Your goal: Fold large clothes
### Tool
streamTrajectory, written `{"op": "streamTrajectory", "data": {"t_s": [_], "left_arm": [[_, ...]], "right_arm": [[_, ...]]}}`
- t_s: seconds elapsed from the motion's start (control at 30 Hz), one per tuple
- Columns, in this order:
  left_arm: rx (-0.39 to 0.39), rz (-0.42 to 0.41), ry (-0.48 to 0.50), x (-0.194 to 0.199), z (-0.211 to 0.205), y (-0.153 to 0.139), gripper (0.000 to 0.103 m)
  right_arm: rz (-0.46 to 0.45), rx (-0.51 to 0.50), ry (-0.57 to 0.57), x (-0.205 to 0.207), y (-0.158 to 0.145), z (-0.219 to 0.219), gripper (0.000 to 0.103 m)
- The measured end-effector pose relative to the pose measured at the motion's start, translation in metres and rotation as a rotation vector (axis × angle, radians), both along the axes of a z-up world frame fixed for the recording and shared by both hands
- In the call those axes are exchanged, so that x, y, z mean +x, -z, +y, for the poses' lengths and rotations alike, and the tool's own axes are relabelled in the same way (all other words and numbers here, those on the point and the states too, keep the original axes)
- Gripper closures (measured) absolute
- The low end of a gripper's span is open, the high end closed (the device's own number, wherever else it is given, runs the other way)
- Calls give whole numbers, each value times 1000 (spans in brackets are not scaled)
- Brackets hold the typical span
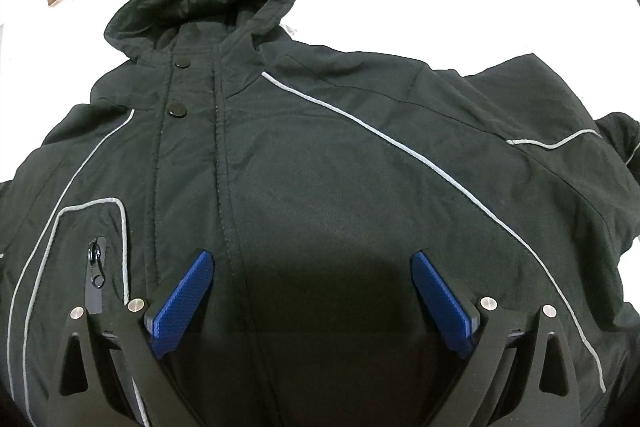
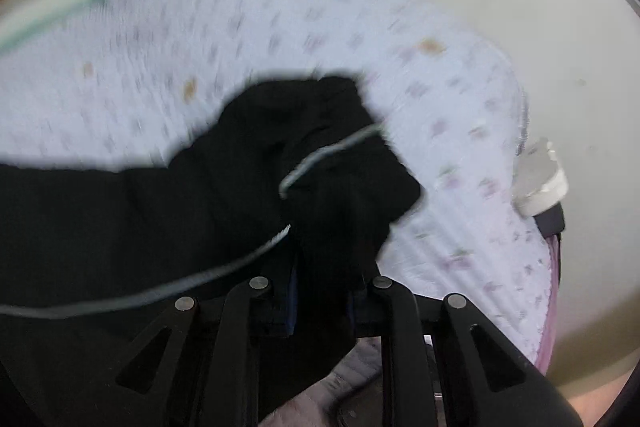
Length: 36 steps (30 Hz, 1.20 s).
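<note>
A patterned white bed [image 2: 460, 99] lies under the black jacket [image 1: 320, 167], hood toward twelve o'clock. Left hand-held gripper [image 1: 312, 267] hovers wide apart; right hand-held gripper [image 2: 322, 291] clamps a sleeve [image 2: 344, 187].

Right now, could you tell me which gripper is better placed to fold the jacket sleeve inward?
Probably the right gripper: it is shut on the sleeve, while the left gripper hangs open over the jacket front.

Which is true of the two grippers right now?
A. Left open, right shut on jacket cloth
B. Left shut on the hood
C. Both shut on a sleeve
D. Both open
A: the left gripper hangs with jaws apart over the jacket, while the right gripper pinches black cloth.
</note>
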<state>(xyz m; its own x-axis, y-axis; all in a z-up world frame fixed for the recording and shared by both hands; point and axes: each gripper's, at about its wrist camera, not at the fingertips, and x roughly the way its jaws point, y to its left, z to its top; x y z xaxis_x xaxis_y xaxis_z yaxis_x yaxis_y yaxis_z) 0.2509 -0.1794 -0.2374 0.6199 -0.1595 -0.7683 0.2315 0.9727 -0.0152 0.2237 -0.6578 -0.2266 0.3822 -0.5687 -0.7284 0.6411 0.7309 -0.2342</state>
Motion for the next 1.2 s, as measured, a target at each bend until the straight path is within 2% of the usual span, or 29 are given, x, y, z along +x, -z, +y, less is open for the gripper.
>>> {"op": "streamTrajectory", "data": {"t_s": [0.07, 0.13, 0.2, 0.3, 0.4, 0.47, 0.6, 0.73, 0.83, 0.9, 0.97, 1.03, 1.2], "left_arm": [[0, 0, -1, 0, 0, 0, 3], [-2, 3, -1, 1, 0, 1, 2], [-4, 5, 1, 1, 0, 1, 2], [-2, 9, 2, 1, 0, 1, 2], [-26, 43, 12, 3, 4, -5, 2], [-79, 64, 33, -3, 11, -19, 3], [-177, -14, 51, -29, 41, -69, 4], [-171, -64, 31, -45, 75, -103, 4], [-178, -76, -2, -55, 105, -110, 4], [-237, -68, -2, -66, 130, -108, 4], [-279, -62, 6, -77, 150, -103, 4], [-284, -63, -7, -85, 168, -98, 4], [-299, -26, -8, -85, 194, -85, 4]], "right_arm": [[40, -20, -15, 4, 12, 9, 82], [49, -33, -27, 7, 10, 13, 82], [27, -2, -34, 4, 2, 16, 82], [-47, 40, -57, -4, -28, 38, 82], [-124, 50, -190, -7, -69, 86, 82], [-169, 65, -283, -11, -93, 117, 82], [-249, 81, -514, -15, -143, 203, 82], [-260, 175, -693, -9, -162, 277, 82], [-230, 255, -847, 1, -156, 339, 82], [-193, 262, -916, -4, -142, 378, 82], [-148, 294, -958, 4, -123, 415, 82], [-102, 332, -994, 24, -99, 439, 82], [-4, 387, -1055, 16, -44, 493, 82]]}}
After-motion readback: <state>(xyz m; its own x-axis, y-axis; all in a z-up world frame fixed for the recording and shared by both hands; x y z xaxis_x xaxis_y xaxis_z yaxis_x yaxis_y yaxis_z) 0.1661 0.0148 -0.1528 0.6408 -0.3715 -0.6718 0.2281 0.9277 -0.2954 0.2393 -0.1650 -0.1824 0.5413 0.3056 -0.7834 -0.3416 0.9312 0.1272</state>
